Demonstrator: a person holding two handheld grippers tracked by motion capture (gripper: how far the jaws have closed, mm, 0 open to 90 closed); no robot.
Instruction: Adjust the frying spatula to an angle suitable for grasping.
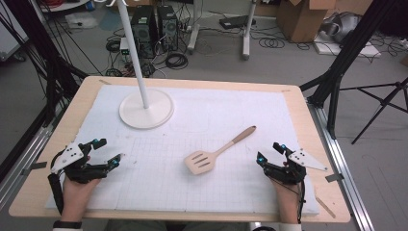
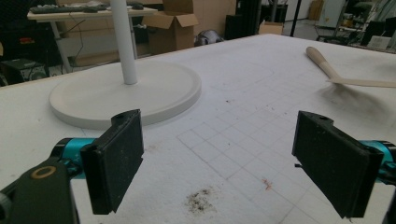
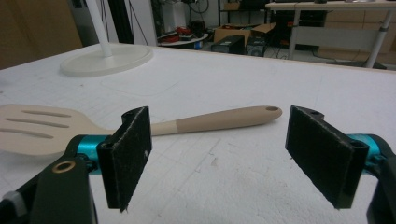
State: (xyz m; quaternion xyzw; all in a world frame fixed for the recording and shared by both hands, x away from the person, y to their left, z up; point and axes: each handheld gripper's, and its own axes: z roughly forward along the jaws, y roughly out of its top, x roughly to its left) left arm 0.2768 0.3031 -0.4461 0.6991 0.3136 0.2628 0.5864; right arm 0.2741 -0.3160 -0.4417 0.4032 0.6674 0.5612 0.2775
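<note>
We see the slotted spatula [image 1: 219,150] lying flat on the white mat [image 1: 159,187], at 9 o'clock from our right gripper [image 1: 269,153] and 3 o'clock from our left gripper [image 1: 108,151], well apart from both, whose 2 pairs of jaws stand spread and empty.

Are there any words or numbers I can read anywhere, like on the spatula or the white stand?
None can be read.
Slotted beige wooden spatula: no writing on it.
Round white stand base: plain.
White foam mat: thin grid lines, no numbers.
Cardboard boxes on the floor behind: any print is too small and blurred to read.
</note>
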